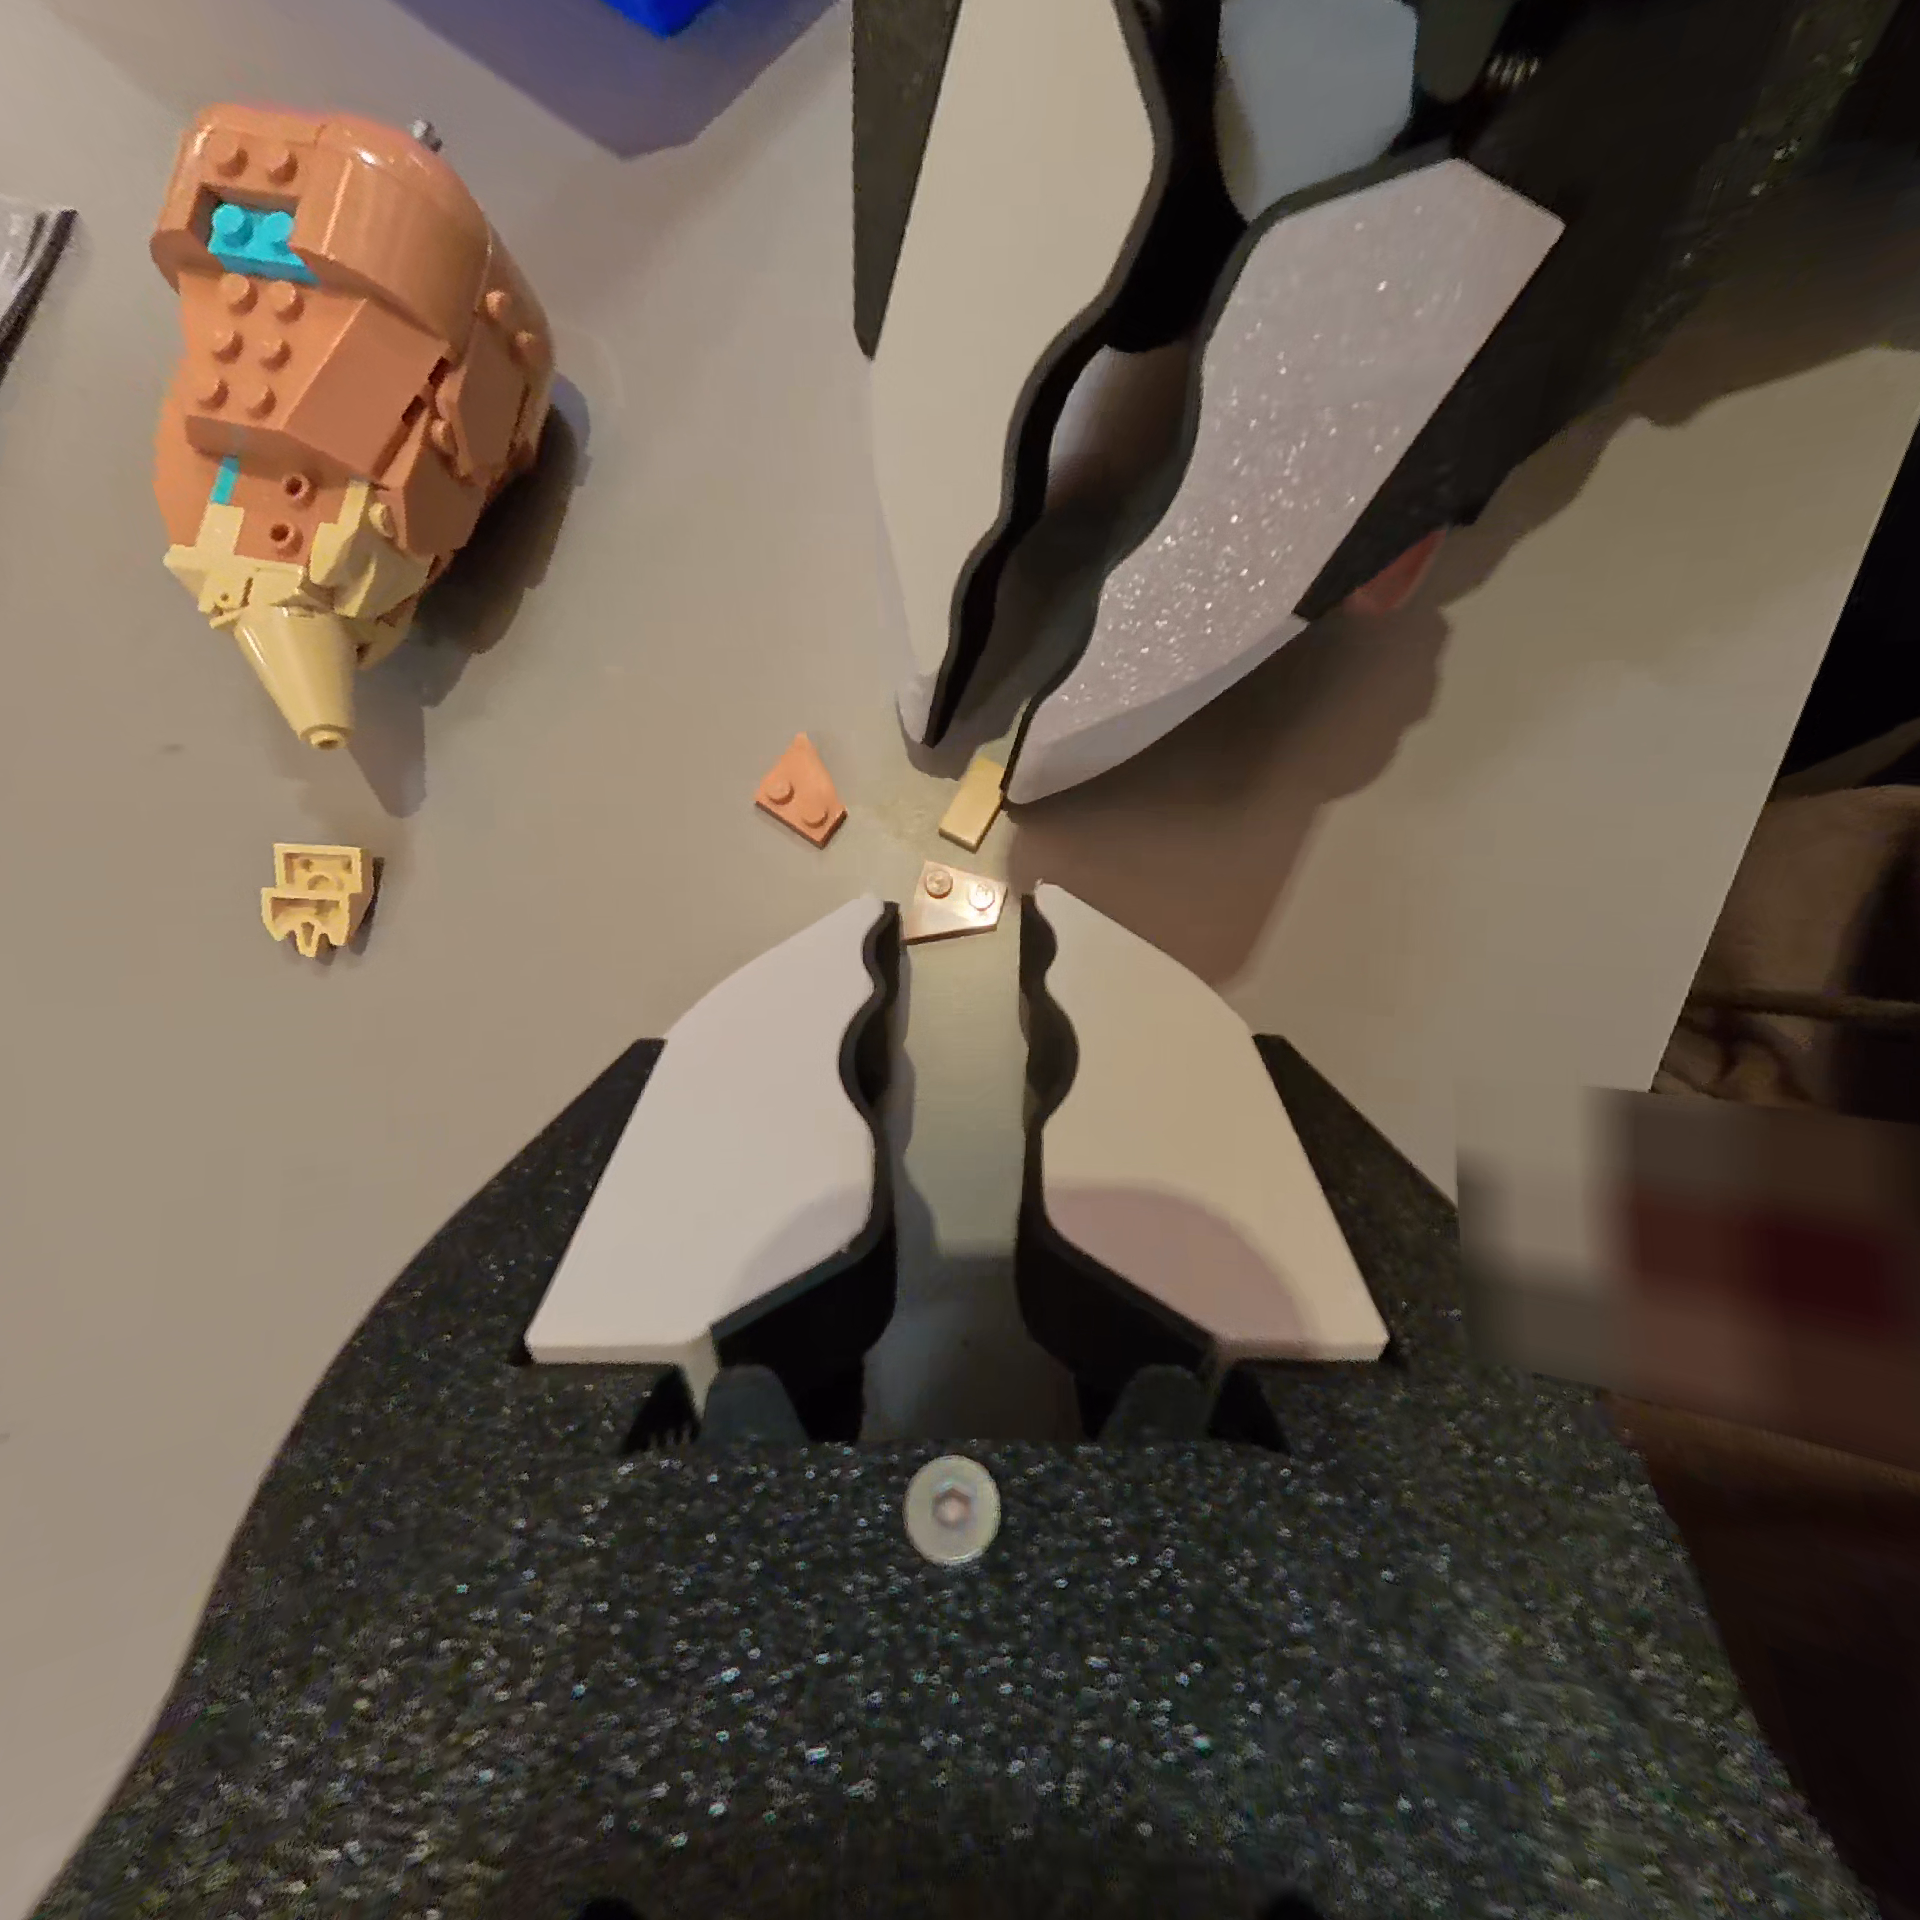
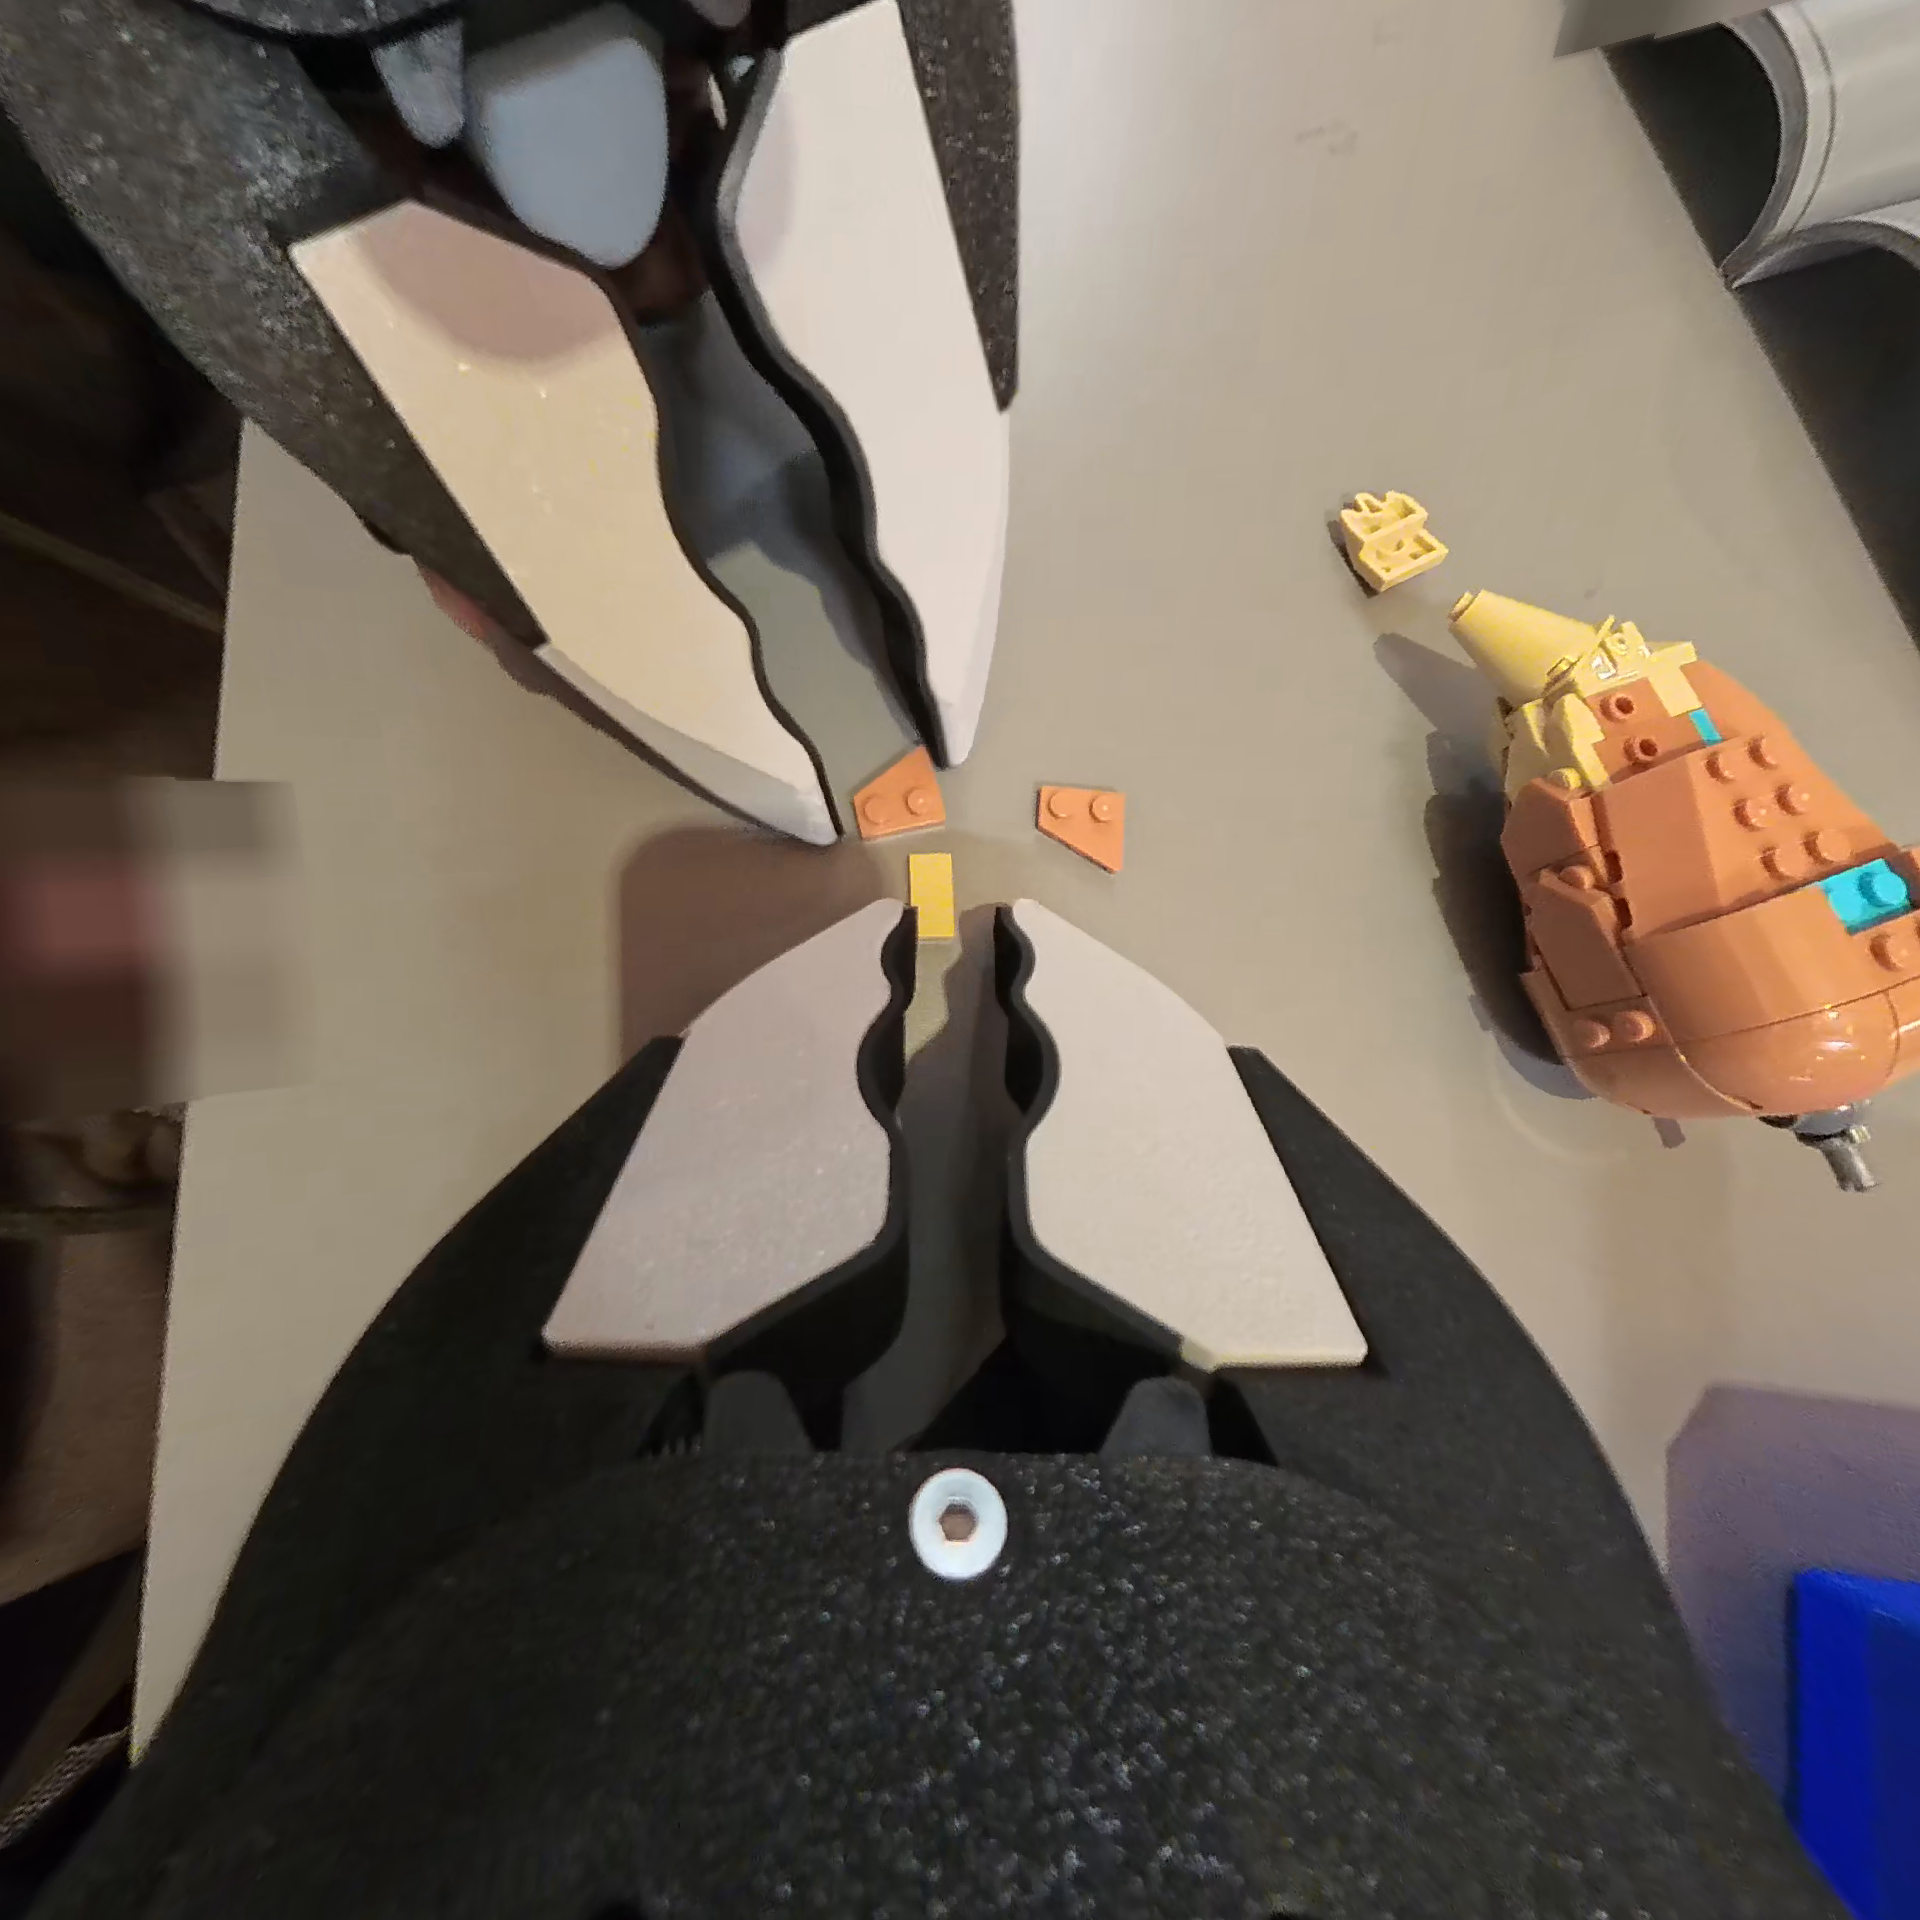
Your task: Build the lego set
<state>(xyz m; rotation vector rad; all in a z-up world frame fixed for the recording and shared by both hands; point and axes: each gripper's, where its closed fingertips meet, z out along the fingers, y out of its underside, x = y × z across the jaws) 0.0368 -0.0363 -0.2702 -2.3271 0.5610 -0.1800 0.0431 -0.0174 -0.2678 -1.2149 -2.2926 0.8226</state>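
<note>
My left gripper [image 1: 961,902] has its tips close against both sides of a brown wedge plate [image 1: 956,906] lying low on the grey table, and looks shut on it. It also shows in the right wrist view [image 2: 891,798]. My right gripper [image 2: 948,906] is open a little. A small tan tile [image 2: 932,888] lies on the table between its tips, off its left pad. A second brown wedge plate [image 2: 1081,826] lies loose beside them. The brown egg-shaped model [image 1: 343,395] with a tan cone nose lies on its side, apart from both grippers.
A small tan sub-assembly [image 1: 317,899] lies near the model's nose. A blue box [image 2: 1849,1683] and an open booklet [image 2: 1818,156] sit at the table's far corners. The table edge [image 1: 1766,727] runs close behind the right gripper. Both grippers' tips are close together, under 4 cm apart.
</note>
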